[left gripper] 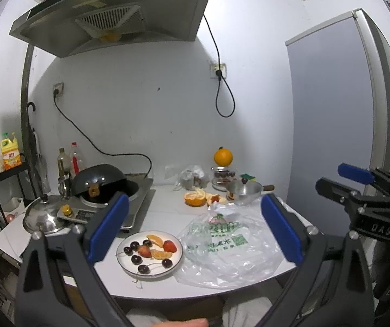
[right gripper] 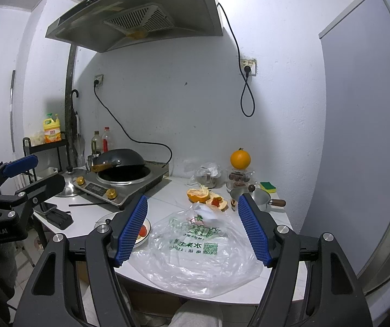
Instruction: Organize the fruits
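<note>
A white plate [left gripper: 124, 261] at the counter's front holds several dark cherries [left gripper: 136, 259], two strawberries [left gripper: 169, 246] and orange segments [left gripper: 158, 253]; its edge shows in the right wrist view [right gripper: 144, 238]. A clear plastic bag [left gripper: 230, 248] with green print lies right of it [right gripper: 195, 248]. A peeled half orange [left gripper: 194, 199] and peel lie behind, and a whole orange [left gripper: 223, 157] stands on a jar. My left gripper [left gripper: 195, 231] is open above the plate and bag, holding nothing. My right gripper [right gripper: 192, 231] is open above the bag, holding nothing.
An induction cooker with a black wok [left gripper: 99, 182] and a steel lid [left gripper: 43, 215] sit at the left. A small metal pot [left gripper: 245, 190], jars and a sponge [right gripper: 268, 186] stand at the back right. A fridge [left gripper: 336, 114] is on the right.
</note>
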{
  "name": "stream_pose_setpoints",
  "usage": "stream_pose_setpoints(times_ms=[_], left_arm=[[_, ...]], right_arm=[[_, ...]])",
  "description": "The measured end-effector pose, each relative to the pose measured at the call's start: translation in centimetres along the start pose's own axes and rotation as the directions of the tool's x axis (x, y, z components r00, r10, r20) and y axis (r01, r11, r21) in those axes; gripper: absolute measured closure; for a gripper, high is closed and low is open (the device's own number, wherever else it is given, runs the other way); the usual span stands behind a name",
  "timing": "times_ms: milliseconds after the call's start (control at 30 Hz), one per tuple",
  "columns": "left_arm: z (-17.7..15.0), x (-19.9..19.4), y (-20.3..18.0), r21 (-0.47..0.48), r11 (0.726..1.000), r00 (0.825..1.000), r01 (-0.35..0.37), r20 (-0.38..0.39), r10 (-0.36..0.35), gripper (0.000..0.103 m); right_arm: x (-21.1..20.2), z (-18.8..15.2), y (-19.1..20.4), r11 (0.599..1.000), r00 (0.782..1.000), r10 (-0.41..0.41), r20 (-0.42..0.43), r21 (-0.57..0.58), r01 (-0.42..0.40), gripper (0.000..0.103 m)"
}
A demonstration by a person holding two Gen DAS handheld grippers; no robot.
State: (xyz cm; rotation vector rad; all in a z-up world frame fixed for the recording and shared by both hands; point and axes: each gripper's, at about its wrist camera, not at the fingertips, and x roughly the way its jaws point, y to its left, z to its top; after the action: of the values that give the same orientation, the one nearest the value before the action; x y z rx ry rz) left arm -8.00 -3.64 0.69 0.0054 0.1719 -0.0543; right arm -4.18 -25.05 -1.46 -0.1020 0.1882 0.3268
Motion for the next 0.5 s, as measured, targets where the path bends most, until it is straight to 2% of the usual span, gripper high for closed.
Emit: stream_pose_setpoints(times_ms=[500], left_arm=[[0.04,0.04,0.01,0.0,1.0,1.0,0.0,-0.001,0.0,0.004]], right_arm=[[0.03,-0.03,0.11,1.0,1.0,0.001,-0.003,0.0,-0.001,0.031]])
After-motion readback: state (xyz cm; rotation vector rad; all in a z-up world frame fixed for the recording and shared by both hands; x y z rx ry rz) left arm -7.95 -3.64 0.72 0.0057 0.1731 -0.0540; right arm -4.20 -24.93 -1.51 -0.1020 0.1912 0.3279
